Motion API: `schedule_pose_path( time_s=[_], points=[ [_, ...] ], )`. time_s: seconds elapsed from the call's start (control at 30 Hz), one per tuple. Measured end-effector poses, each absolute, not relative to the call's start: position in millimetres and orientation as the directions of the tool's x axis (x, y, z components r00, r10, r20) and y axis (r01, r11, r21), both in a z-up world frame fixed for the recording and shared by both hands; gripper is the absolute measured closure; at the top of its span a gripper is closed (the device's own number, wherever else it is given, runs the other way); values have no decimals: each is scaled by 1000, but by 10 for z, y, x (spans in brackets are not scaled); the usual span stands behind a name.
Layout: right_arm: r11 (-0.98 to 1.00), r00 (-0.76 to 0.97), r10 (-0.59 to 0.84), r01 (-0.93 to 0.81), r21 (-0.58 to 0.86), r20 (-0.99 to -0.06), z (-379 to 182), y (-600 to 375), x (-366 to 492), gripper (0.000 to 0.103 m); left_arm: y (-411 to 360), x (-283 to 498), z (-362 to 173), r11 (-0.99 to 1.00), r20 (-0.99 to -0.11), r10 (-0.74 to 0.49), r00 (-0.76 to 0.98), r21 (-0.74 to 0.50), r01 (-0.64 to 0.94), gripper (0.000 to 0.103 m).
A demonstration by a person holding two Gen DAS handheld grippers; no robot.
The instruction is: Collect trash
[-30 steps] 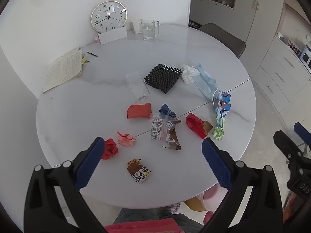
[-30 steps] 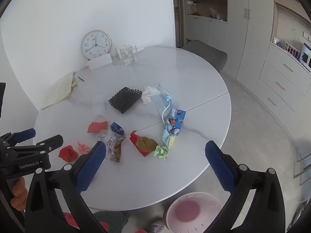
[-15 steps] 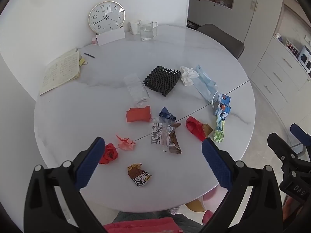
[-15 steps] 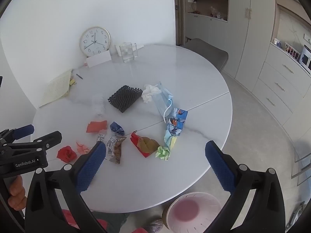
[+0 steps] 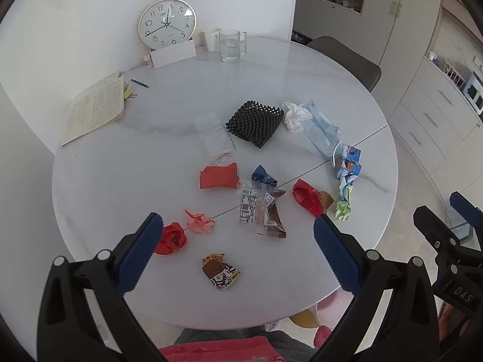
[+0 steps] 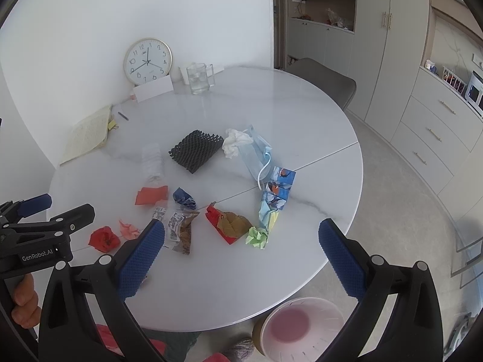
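We've got both claws spread wide, holding nothing, hovering over the near edge of the round white table (image 5: 120, 181). Left gripper (image 5: 235, 241) sits above the near-left trash: red crumpled paper (image 5: 170, 238) just beside its left finger, pink scrap (image 5: 199, 221) next to that, brown snack wrapper (image 5: 220, 274) between the fingers, closest to us. Clear barcode wrapper (image 5: 261, 211) lies further in. Right gripper (image 6: 241, 241) is over the near-right rim; green paper ball (image 6: 257, 236) and red-brown wrapper (image 6: 231, 224) lie between its fingers, further in. Blue mask (image 6: 255, 154), tissue (image 6: 235, 141) and black foam net (image 6: 194, 150) are mid-table, well apart from both claws. Pink bin (image 6: 297, 328) stands on the floor below the table edge, near the right claw.
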State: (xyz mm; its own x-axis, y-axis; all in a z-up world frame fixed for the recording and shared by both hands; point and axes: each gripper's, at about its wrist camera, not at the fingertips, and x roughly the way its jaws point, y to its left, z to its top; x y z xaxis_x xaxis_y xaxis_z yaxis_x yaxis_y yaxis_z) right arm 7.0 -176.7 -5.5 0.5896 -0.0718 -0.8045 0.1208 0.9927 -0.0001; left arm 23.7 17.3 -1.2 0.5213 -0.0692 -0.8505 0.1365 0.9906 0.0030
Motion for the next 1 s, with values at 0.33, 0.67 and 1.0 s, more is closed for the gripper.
schedule_pose_path(
  time_s=[0.33, 0.67, 1.0],
  points=[
    [993, 580, -77, 120, -8, -811, -98, -1742, 69, 2, 231, 249, -66, 991, -855, -70, 514, 1, 136, 8],
    [993, 574, -80, 121, -13, -815, -101, -1733, 83, 2, 252, 250, -79, 991, -856, -65, 512, 4, 133, 8],
    [993, 567, -86, 115, -24, -819, -83, -1661, 73, 2, 322, 212, -92, 992, -856, -62, 513, 4, 125, 8]
  ],
)
